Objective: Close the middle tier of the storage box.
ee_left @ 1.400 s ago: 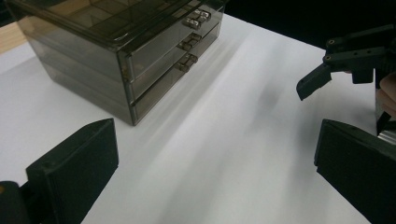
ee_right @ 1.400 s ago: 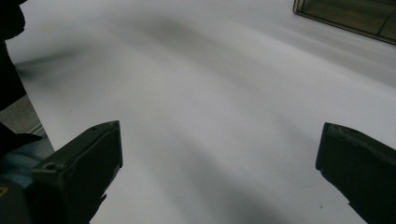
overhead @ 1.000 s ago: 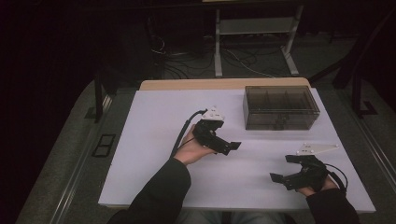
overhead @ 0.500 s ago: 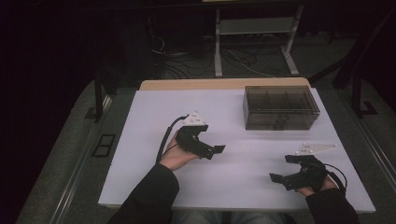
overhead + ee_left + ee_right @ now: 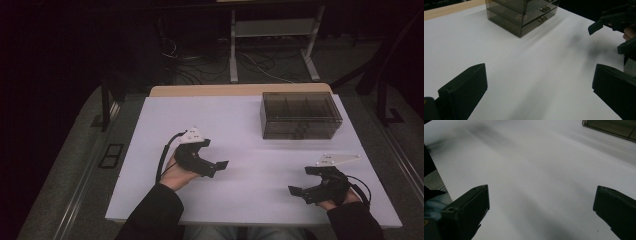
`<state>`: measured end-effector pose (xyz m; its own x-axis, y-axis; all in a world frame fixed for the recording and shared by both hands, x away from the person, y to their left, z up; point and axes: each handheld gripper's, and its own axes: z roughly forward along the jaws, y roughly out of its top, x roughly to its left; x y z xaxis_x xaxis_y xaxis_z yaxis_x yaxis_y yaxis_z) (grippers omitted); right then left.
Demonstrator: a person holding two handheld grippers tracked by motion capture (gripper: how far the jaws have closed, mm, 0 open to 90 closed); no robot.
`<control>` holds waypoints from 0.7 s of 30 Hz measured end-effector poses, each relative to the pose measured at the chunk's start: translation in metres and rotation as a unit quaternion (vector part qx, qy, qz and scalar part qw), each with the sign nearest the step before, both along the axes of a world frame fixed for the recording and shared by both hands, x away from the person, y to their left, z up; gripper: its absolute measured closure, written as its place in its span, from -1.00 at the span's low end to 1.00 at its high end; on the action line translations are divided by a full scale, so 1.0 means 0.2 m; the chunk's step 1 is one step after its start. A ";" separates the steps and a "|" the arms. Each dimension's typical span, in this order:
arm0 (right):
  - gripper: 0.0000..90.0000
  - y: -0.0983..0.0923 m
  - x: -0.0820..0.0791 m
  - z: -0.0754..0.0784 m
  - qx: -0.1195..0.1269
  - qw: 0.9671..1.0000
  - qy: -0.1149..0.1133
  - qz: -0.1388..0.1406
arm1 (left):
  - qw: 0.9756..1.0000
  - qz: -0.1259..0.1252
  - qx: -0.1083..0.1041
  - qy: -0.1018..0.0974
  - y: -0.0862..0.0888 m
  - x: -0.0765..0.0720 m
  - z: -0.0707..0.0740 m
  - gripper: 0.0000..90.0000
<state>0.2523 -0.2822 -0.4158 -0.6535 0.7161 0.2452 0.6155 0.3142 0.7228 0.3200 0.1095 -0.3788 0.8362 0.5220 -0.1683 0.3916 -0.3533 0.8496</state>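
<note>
A smoky transparent drawer box [image 5: 301, 115] stands at the back right of the white table [image 5: 235, 117]. My left gripper [image 5: 213, 156] hovers over the table's left-middle, held in a hand, with its jaws pointing right. In the left gripper view its jaws stand far apart, the left gripper [image 5: 539, 82] open and empty, facing the drawer box [image 5: 521, 15] and the other gripper [image 5: 616, 22]. My right gripper [image 5: 301, 180] sits near the front right edge, pointing left. The right gripper [image 5: 541, 202] is open over bare table, with a corner of the box [image 5: 614, 127] at the top right.
The box has small drawer knobs [image 5: 541, 18] on its front. The table's front edge [image 5: 250, 220] runs just under both forearms. Behind the table, a metal stand [image 5: 272, 45] and cables [image 5: 200, 62] lie on the dark floor.
My left gripper has drawn back from the middle near the box, moving left and toward the person. The right gripper has stayed in place.
</note>
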 end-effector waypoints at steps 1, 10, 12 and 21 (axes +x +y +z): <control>-1.00 0.00 0.00 0.00 0.000 1.000 0.000 0.000 | 1.000 0.002 -0.001 0.000 0.01 -0.01 0.00 -1.00; -1.00 0.00 0.00 -0.01 -0.001 1.000 0.003 -0.003 | 1.000 0.023 -0.004 0.004 0.16 -0.06 -0.02 -1.00; -1.00 0.00 0.00 -0.01 -0.003 1.000 0.004 -0.005 | 0.999 0.032 -0.009 0.007 0.19 -0.07 -0.04 -1.00; -1.00 0.00 0.01 -0.01 -0.004 1.000 0.004 -0.005 | 0.998 0.057 -0.019 0.007 0.32 -0.14 -0.09 -1.00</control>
<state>0.2534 -0.2820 -0.4176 -0.6437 0.7250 0.2448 0.6252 0.3137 0.7147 0.2928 0.1725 -0.3965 0.7694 0.6064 -0.2008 0.4385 -0.2728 0.8564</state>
